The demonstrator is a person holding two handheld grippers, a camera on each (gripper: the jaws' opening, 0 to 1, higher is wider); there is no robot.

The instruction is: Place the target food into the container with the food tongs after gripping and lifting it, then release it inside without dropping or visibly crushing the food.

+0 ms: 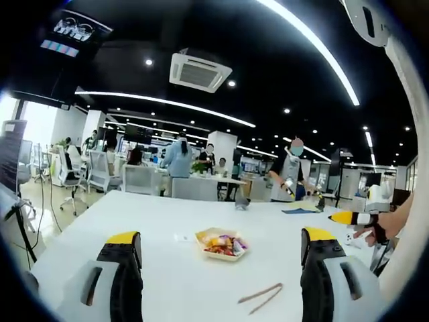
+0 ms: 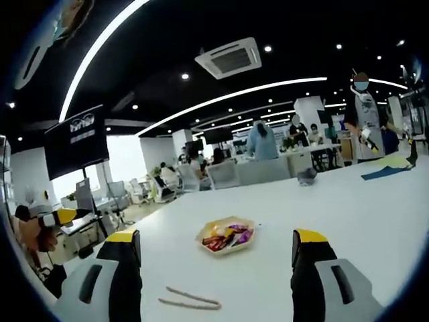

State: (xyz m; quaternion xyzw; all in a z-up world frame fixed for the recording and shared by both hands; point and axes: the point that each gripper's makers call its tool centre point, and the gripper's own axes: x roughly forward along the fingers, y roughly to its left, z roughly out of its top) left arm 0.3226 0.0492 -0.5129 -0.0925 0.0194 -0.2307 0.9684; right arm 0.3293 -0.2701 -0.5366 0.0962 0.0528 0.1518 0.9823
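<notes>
A long white bench runs across the lower frame of an open office, with white chairs at middle left, standing people around desks at centre, a ceiling air-conditioning unit at upper centre, and a dark hanging screen at middle left in the right gripper view.

Bench top smooth, matt white. Tongs look like pale wood, matt. Tray at bench 12 o'clock pale and matt, holding glossy foil-like wrapped snacks. Gripper jaws matt black with yellow plastic tips.
</notes>
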